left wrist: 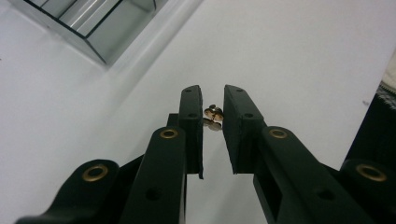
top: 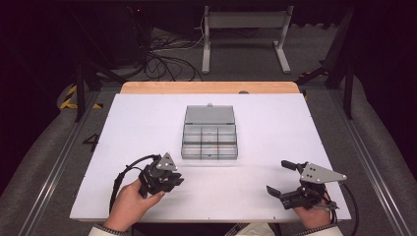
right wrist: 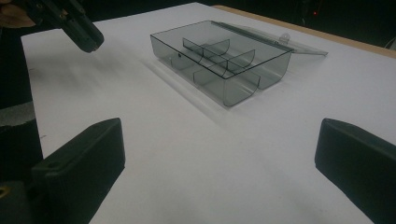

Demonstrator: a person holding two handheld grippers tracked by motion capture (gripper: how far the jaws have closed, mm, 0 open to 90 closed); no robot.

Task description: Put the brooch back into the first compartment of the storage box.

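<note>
A clear grey compartment box [top: 209,143] lies open at the middle of the white table, its lid [top: 209,115] folded back flat. My left gripper [top: 176,181] hovers near the front left, held in a hand. In the left gripper view its jaws [left wrist: 212,92] are nearly together, with a small brass-coloured metal piece [left wrist: 213,115] pinched between the pads; a corner of the box [left wrist: 107,32] is at the upper left. My right gripper [top: 281,178] is at the front right, open wide with nothing between its jaws. The right gripper [right wrist: 219,135] looks toward the box [right wrist: 219,60] and the left gripper [right wrist: 79,28].
The white board [top: 275,128] rests on a wooden table whose far edge [top: 206,87] shows behind it. Cables and a metal stand [top: 246,29] lie on the floor beyond. Several box compartments look empty.
</note>
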